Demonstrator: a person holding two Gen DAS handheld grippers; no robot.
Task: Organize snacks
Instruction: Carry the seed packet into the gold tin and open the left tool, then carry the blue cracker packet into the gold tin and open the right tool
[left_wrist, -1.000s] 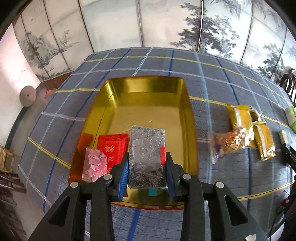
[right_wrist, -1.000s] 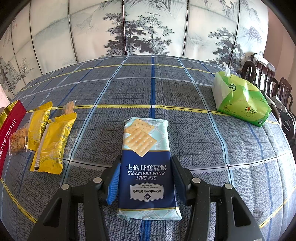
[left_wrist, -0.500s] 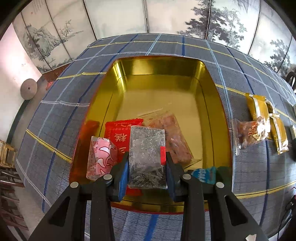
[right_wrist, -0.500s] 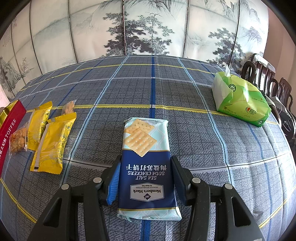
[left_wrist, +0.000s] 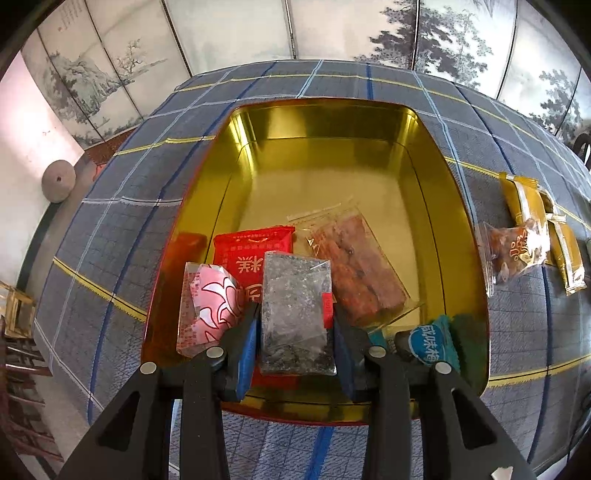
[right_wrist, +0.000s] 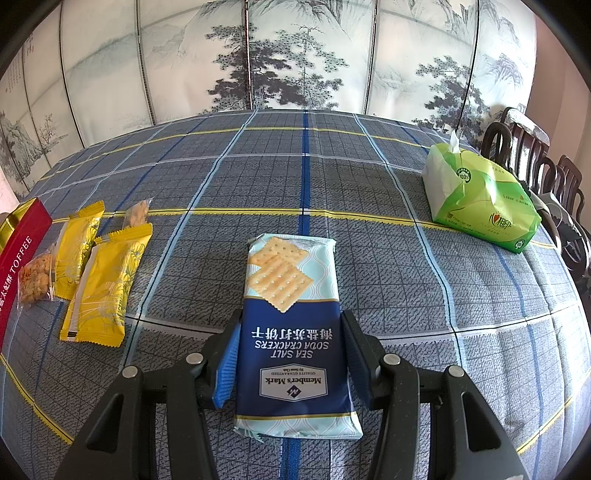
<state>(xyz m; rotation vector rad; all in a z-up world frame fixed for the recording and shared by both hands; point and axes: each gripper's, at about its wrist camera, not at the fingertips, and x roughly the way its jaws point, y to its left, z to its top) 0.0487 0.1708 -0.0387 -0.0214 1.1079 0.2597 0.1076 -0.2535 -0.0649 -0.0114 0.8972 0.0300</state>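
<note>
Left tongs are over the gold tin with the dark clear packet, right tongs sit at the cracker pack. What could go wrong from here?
1. The left tongs have just been opening around the dark clear packet; it may land on the red packet and pink packet, not the bare floor of the gold tin.
2. The sea salt soda crackers between the right tongs could crack if squeezed hard.
</note>
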